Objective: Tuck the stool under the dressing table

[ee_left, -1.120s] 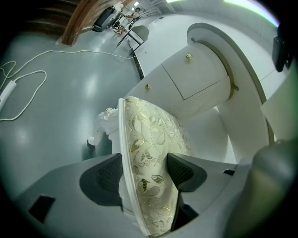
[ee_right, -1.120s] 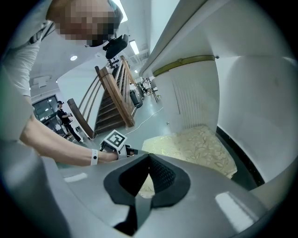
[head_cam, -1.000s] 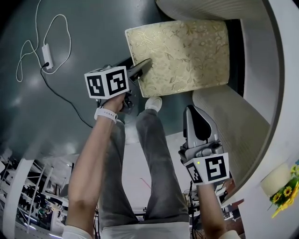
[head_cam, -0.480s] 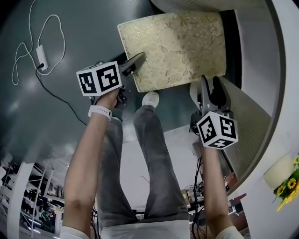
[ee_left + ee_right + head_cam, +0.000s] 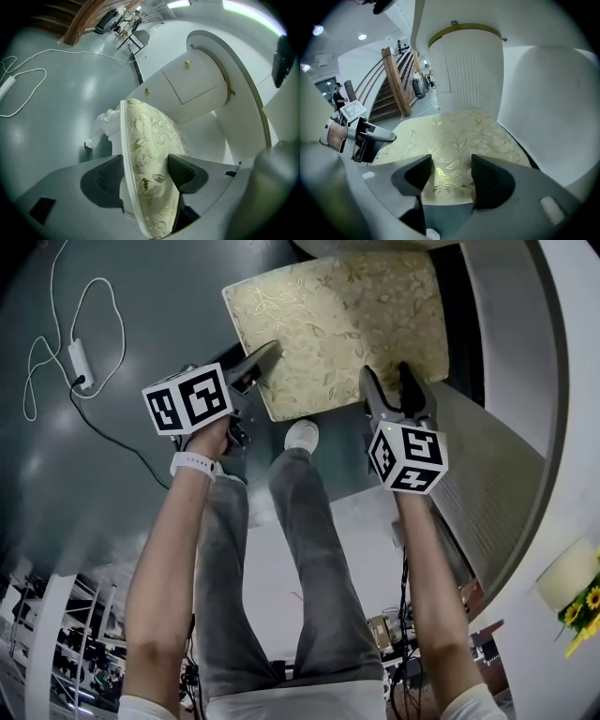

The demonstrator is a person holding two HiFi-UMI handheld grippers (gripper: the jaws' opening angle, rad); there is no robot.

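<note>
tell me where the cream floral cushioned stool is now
Head view, top centre: the cream floral cushioned stool stands on grey floor, beside the white dressing table at the right, its left edge clamped by the left gripper.

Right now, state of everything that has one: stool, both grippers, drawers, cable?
stool: upright, far edge at the dressing table, most of it out.
left gripper: shut on the stool's near-left corner.
right gripper: open, jaws have just been opening, nothing between them; stool just ahead.
drawers: closed.
power adapter: lying on the floor, cable loose.
</note>
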